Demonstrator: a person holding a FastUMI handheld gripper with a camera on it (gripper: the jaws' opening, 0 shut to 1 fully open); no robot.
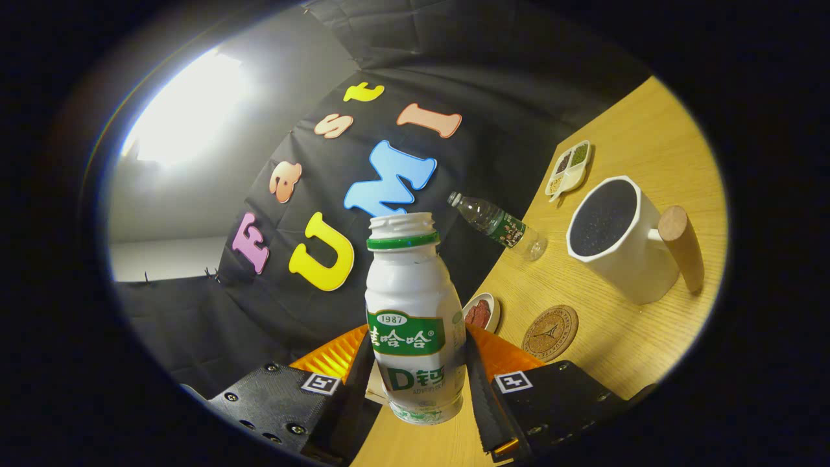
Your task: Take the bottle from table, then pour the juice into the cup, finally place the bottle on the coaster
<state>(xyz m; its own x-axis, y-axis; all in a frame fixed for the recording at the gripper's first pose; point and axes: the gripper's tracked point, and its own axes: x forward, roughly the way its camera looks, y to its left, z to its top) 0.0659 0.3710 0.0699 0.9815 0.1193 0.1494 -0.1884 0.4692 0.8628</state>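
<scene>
A white juice bottle [411, 318] with a green label and an uncapped mouth stands between my fingers, and the gripper [415, 383] is shut on its lower body. The whole view is tilted, so the wooden table [635, 136] slopes up to the right. Beyond the right finger a round cork coaster [550, 332] lies flat on the table. Farther on stands a white octagonal cup [619, 237] with a wooden handle, its inside dark. The bottle's mouth is well short of the cup.
A clear plastic water bottle [498, 225] stands near the table's far edge. A small dish [481, 312] with red pieces sits just behind the juice bottle. A divided white tray [569, 167] of grains lies beyond the cup.
</scene>
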